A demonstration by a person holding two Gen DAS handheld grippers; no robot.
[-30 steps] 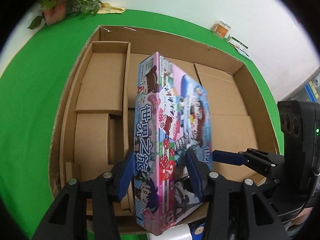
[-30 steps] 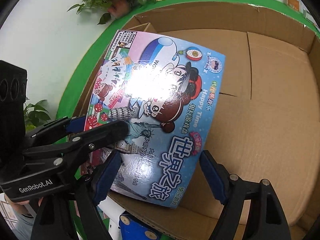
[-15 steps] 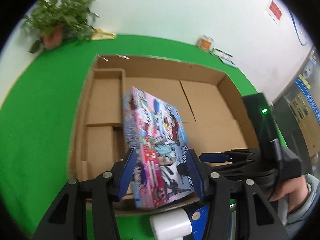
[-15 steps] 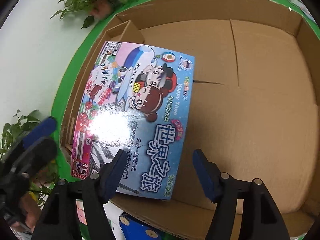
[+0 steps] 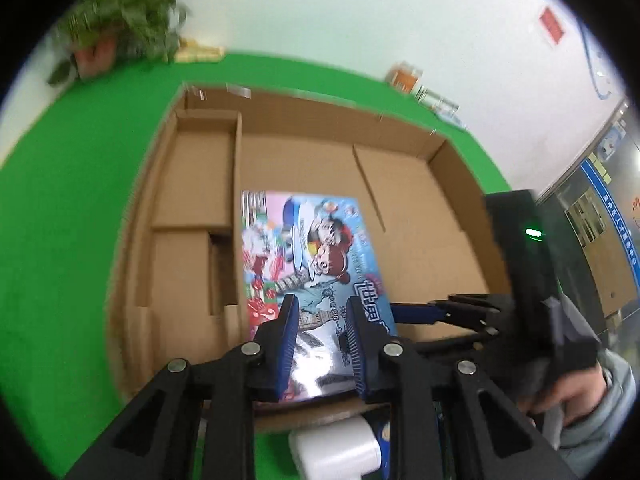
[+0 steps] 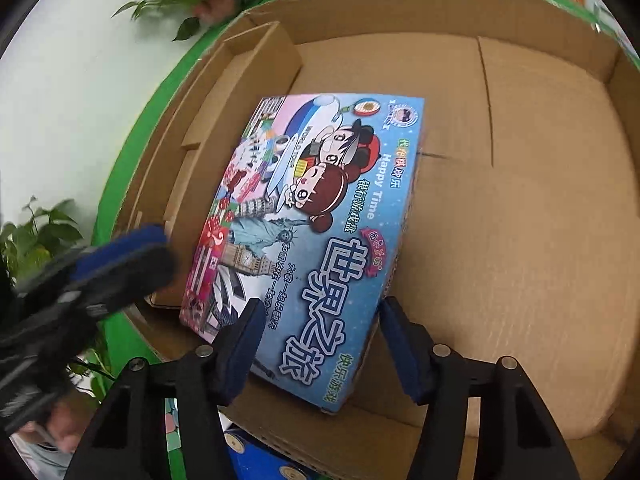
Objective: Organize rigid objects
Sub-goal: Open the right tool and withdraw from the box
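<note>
A flat colourful board-game box (image 6: 316, 224) lies face up on the floor of a big cardboard carton (image 6: 540, 200), against the divider on its left side; it also shows in the left wrist view (image 5: 304, 256). My right gripper (image 6: 322, 344) is open, its fingers either side of the box's near end, not gripping. My left gripper (image 5: 322, 344) is open and empty, raised above the box's near end. The carton shows in the left wrist view (image 5: 420, 208) too.
Cardboard compartments (image 5: 192, 184) fill the carton's left side. The carton sits on a green table (image 5: 60, 200). A potted plant (image 5: 116, 36) and an orange jar (image 5: 404, 78) stand at the back. A white roll (image 5: 336, 452) lies below the carton's near wall.
The box went from held upright between both grippers to lying flat in the carton. My left gripper let go and pulled back and up. My right gripper opened.
</note>
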